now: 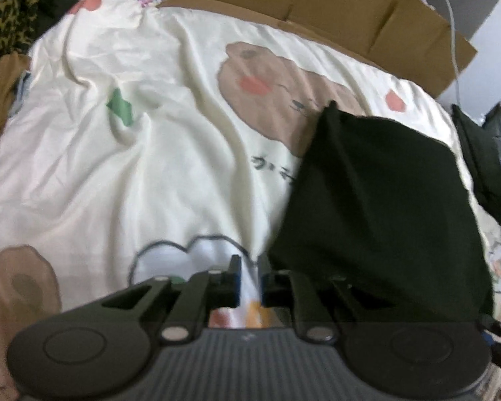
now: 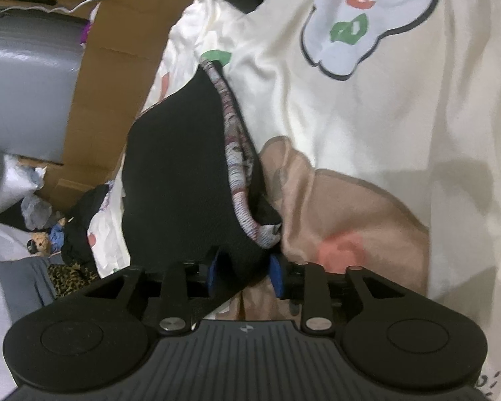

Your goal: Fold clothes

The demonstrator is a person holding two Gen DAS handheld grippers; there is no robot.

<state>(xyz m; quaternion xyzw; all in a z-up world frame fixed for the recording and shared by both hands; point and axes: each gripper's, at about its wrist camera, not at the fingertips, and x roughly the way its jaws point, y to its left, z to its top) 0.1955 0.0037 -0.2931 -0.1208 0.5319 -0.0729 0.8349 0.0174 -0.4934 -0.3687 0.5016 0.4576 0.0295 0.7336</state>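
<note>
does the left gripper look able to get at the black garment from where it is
Probably yes. The black garment lies on the cream bedspread just to the right of the left gripper, with nothing between them; the gripper holds nothing.

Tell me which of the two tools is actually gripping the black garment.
The right tool: black garment fabric sits between its blue pads. The left tool hangs beside the garment over the cream blanket, nothing between its fingers.

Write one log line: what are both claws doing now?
left claw: empty, nearly closed | right claw: gripping black garment | surface: cream blanket
</note>
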